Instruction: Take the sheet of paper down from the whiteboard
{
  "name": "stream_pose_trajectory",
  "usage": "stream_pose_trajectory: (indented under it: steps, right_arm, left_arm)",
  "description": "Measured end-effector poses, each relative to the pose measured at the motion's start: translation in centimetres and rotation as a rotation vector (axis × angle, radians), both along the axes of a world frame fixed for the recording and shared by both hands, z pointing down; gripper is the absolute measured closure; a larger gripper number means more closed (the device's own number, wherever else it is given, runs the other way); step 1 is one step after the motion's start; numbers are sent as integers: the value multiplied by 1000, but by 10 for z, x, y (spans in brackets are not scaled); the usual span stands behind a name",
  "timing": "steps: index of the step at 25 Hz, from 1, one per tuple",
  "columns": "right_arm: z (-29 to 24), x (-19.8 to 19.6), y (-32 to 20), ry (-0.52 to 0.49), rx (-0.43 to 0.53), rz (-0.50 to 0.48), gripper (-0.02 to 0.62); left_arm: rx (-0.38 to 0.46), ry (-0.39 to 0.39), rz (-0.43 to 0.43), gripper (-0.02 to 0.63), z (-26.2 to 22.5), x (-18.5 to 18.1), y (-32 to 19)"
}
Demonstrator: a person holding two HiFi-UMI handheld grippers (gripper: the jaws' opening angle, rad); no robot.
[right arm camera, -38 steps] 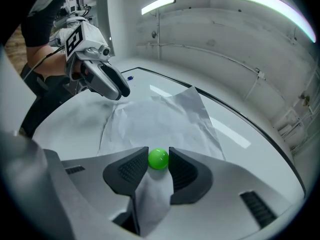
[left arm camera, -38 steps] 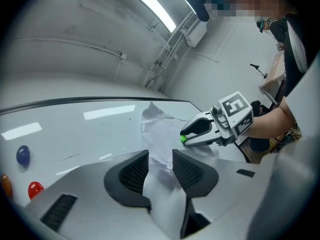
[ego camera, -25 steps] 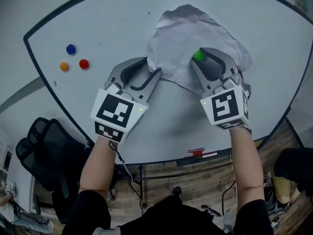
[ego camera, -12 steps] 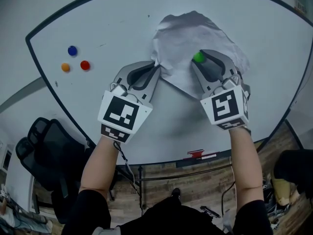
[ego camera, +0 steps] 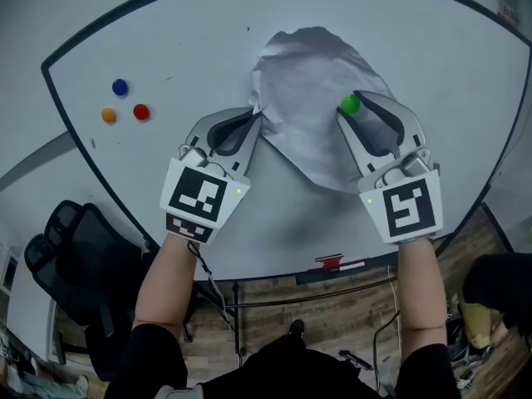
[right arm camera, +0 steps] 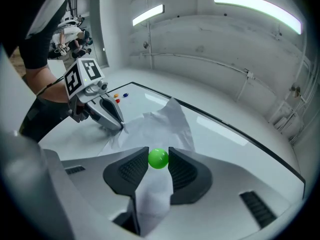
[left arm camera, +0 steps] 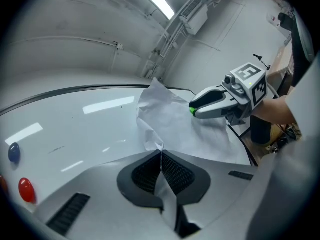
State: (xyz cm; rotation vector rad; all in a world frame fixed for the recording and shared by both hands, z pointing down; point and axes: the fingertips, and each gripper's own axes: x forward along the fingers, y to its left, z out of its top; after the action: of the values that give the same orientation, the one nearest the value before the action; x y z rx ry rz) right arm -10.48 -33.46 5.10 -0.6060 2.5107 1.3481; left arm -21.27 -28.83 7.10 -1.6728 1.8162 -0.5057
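Head view: the crumpled sheet of paper (ego camera: 303, 98) lies against the whiteboard (ego camera: 166, 48). The left claw (ego camera: 253, 119), pressed together, pinches the sheet's left edge. The right claw (ego camera: 357, 106) grips a green magnet (ego camera: 350, 104) over the sheet's right part. A blue magnet (ego camera: 120, 86), an orange magnet (ego camera: 108, 115) and a red magnet (ego camera: 141, 111) sit well left of the sheet.

Left gripper view: the jaws are closed on a fold of the sheet.

Right gripper view: both pads clamp the green magnet, with the sheet beyond.

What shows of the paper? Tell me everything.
The paper is a white, crumpled sheet, uneven in outline, lying against the whiteboard. The left gripper is shut on its left edge, which lifts off the board. The right gripper grips a green magnet over its right part.
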Motion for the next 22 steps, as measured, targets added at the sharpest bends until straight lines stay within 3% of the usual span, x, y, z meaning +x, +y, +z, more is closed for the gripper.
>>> stream_pose_trajectory:
  steps: [9, 16, 22]
  right_arm:
    - [-13, 49, -5, -133, -135, -19, 465]
    - [-21, 67, -16, -163, -146, -9, 465]
    - [-17, 63, -20, -150, -156, -24, 465]
  left_arm:
    - [-26, 10, -33, 588, 27, -11, 12]
    - [-16, 27, -36, 588, 41, -12, 31]
    - [42, 27, 1, 588, 39, 5, 60]
